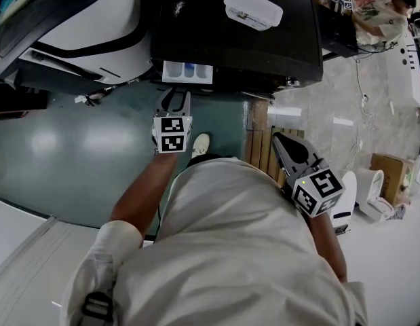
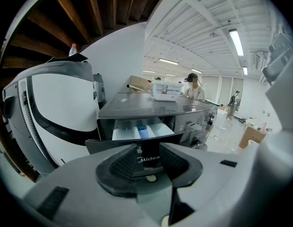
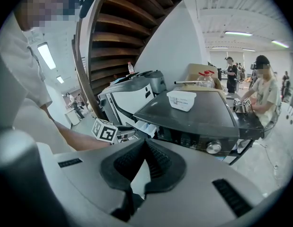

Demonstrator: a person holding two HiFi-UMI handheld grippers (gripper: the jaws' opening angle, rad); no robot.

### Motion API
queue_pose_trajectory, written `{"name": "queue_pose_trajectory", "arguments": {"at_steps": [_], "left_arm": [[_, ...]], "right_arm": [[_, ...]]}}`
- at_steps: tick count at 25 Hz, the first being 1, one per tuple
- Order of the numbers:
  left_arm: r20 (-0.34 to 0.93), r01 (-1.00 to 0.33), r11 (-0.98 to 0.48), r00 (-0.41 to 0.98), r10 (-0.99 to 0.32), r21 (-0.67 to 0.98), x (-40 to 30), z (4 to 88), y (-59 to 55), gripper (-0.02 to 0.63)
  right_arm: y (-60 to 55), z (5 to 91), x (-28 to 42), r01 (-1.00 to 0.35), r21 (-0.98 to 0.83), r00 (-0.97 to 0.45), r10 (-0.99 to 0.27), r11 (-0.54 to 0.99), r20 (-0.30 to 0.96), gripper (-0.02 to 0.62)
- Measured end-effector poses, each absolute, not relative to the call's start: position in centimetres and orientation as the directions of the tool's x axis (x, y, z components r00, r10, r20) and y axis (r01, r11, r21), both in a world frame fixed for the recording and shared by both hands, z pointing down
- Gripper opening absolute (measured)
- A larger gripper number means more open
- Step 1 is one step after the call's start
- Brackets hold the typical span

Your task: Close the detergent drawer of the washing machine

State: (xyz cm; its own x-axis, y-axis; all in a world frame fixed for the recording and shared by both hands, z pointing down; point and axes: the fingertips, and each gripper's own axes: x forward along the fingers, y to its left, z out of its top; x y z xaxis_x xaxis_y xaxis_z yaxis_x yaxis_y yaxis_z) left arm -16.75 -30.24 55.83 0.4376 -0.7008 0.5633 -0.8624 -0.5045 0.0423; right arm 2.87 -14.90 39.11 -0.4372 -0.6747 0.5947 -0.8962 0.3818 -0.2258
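Observation:
The dark washing machine stands ahead with its detergent drawer pulled out, white and blue compartments showing. My left gripper points at the drawer's front, tips just short of it. In the left gripper view its jaws stand open, and the drawer's dark front panel with its brand label shows in the gap; the drawer lies open behind. My right gripper hangs back at the right, away from the machine, and its tips meet on nothing. The drawer shows there too.
A white lidded container sits on the machine's top. A white and black appliance stands to the left. A wooden pallet lies by my right side, a cardboard box farther right. A seated person works beyond the machine.

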Motion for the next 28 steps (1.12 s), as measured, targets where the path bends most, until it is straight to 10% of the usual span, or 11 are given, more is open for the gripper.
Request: {"name": "queue_pose_trajectory", "arguments": {"at_steps": [28], "left_arm": [[0.549,-0.859,-0.511,0.446,-0.707,0.038,-15.6,55.7,-35.1,0.138]], "right_arm": [[-17.1,39.5,4.1,-0.915,-0.223,-0.399,-0.685,0.335,0.61,0.003]]}}
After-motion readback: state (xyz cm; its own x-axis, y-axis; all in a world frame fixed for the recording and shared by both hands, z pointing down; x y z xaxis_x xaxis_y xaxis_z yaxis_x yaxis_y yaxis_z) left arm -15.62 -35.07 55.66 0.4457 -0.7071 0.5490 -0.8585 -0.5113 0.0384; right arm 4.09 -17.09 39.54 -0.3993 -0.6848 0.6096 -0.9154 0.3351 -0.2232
